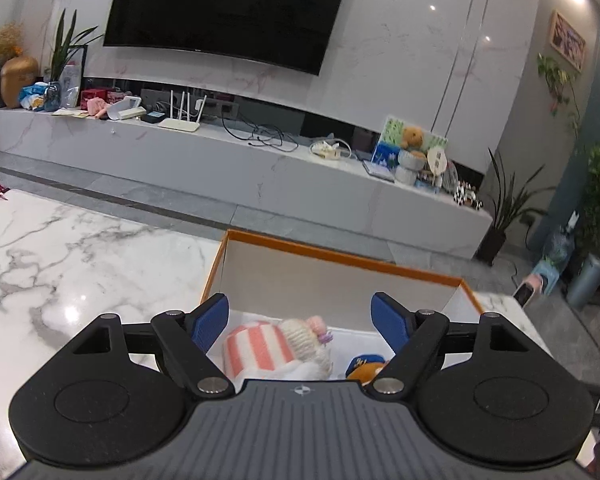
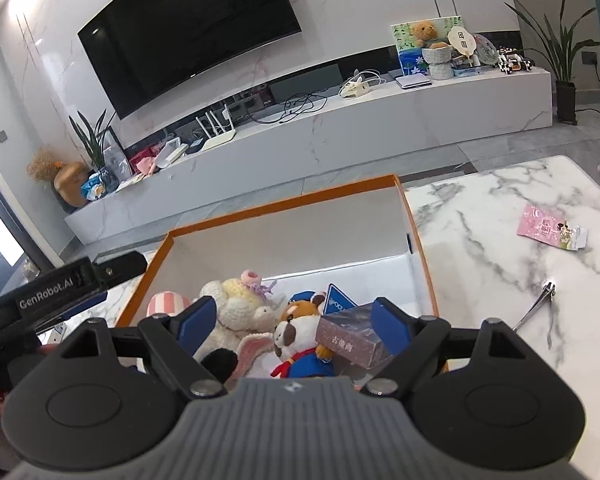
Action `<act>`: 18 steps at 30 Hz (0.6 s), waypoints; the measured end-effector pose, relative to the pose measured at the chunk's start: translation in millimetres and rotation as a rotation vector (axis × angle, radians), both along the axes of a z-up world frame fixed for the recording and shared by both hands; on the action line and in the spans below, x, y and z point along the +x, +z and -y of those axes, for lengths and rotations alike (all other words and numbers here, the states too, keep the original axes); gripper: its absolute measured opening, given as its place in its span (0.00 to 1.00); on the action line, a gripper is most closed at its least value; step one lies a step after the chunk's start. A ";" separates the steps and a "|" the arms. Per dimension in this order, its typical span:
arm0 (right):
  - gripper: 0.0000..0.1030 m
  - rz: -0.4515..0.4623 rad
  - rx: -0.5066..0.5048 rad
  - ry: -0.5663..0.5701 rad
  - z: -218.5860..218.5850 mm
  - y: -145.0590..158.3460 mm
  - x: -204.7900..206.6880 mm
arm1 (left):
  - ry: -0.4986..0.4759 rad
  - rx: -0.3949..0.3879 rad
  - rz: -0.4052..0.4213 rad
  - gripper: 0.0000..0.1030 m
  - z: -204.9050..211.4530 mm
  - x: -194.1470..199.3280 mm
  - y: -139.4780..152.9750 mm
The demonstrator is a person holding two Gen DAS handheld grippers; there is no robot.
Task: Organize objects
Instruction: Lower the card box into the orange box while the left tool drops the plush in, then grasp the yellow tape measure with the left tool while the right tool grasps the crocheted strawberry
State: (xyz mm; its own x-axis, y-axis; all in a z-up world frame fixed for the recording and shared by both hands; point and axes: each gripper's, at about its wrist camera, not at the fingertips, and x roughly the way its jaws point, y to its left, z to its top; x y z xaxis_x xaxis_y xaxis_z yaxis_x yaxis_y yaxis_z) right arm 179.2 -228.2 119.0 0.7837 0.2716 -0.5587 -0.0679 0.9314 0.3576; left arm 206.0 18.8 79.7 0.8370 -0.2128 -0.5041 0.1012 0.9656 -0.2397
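I hover both empty, wide-open grippers, left gripper (image 1: 302, 320) and right gripper (image 2: 296, 320), over the filled orange box (image 2: 416, 236); next I fetch the pink packet (image 2: 550, 229) at right of frame.

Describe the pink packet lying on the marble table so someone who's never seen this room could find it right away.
Start at the orange-rimmed box of soft toys on the white marble table. Look right of the box, across bare marble, to the pink packet lying flat by itself. Its only neighbour, nearer the camera, is a metal nail clipper; the packet is the glossy pink one with a small cartoon picture at one corner.
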 end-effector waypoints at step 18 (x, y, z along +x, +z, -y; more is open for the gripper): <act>0.91 -0.116 -0.147 0.010 24.8 -7.4 -48.4 | -0.039 0.181 -0.077 0.97 -42.4 -74.1 -16.6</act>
State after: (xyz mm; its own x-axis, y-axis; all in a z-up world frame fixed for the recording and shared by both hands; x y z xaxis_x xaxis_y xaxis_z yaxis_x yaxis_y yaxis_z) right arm 130.8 -252.9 111.6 0.7095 0.1878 -0.6792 -0.0440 0.9738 0.2232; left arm 131.9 61.2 63.1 0.7874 -0.1444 -0.5993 0.1272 0.9893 -0.0713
